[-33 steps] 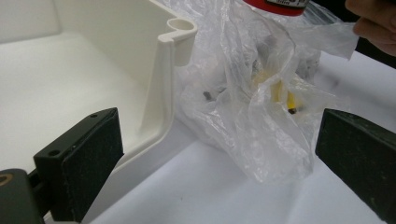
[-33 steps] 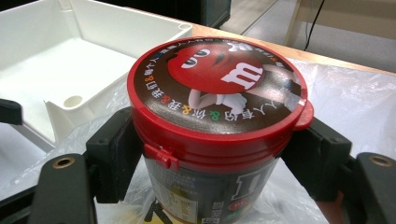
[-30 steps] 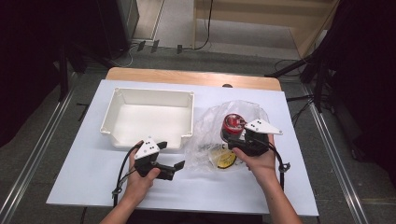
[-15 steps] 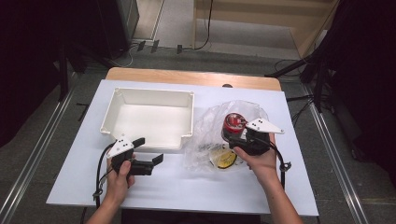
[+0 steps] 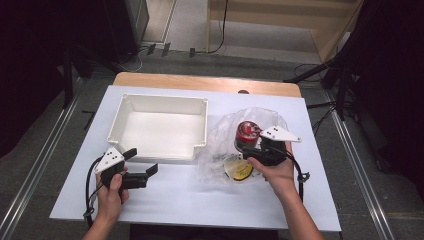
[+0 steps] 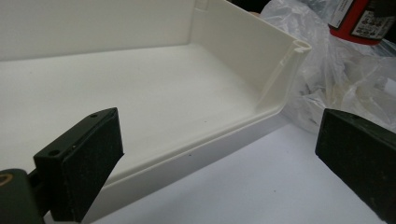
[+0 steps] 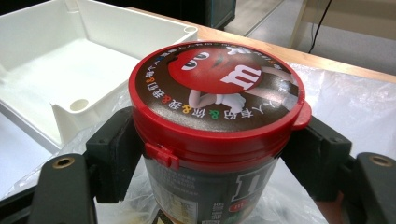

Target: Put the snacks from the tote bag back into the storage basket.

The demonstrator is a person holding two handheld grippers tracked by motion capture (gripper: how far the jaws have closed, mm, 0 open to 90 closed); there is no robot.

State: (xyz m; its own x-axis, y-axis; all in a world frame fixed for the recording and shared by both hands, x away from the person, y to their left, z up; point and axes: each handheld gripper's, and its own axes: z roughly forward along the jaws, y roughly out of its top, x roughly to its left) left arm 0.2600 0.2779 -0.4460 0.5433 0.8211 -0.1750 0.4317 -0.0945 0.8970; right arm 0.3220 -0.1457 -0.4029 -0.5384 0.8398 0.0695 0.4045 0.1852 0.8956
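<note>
Red-lidded candy tub [image 7: 215, 121], lid top printed with a red cartoon character, a white "m" and multicoloured lettering on dark brown, at centre frame. White plastic tray [image 5: 160, 102] at upper left. Clear, crinkled plastic bag [image 5: 220, 145] with a yellow item [image 5: 239, 171] inside, lower centre. White tabletop [image 5: 200, 200], pale wood edge at the back. Black gripper pads [image 6: 84, 163].

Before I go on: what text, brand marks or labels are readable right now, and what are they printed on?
"m": large white letter on the red lid of the candy tub between the right gripper's jaws.
Ring of small coloured characters with "&" signs around the lid's rim: too small to read reliably.
Large white letter on the tub's side label: cut off.
Fine print on the tub: blurred.
White tray: no text.
</note>
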